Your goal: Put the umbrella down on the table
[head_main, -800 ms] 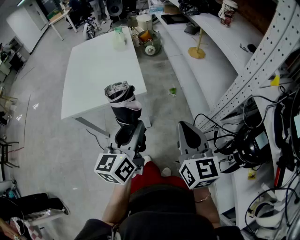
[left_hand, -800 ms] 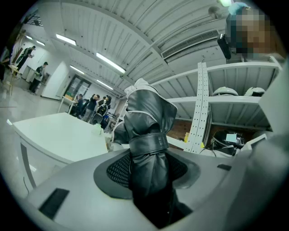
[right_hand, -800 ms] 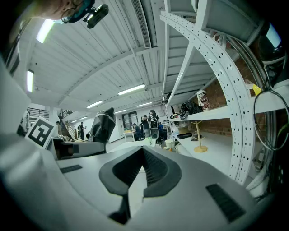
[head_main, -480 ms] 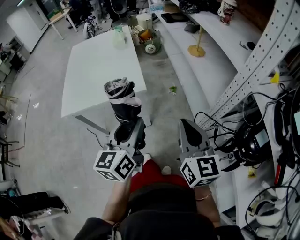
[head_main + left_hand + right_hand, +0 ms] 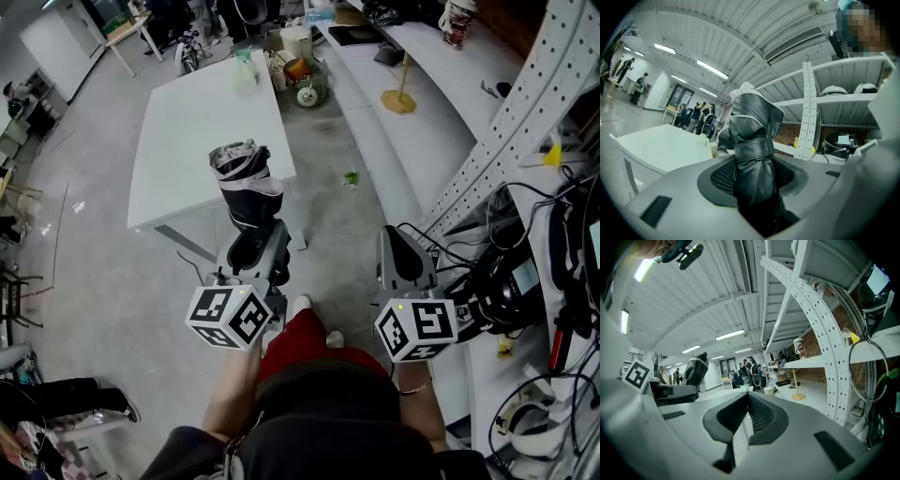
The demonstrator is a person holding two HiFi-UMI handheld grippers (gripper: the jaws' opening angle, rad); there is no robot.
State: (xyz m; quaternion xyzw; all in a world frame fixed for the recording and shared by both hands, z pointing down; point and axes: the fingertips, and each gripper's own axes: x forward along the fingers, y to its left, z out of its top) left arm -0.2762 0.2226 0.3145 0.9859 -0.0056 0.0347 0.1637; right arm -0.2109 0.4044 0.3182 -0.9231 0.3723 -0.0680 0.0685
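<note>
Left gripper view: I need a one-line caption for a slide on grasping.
The left gripper clamps a folded black umbrella, strap fastened, with the white table ahead on the left.

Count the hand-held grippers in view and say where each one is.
2. The left hand-held gripper holds the folded umbrella in front of the white table; the right hand-held gripper, jaws together and empty, is beside it near the shelving.

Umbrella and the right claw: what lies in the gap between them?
Only bare grey floor, seen in the head view. The folded umbrella is clamped in the left claw; the right claw holds nothing.
</note>
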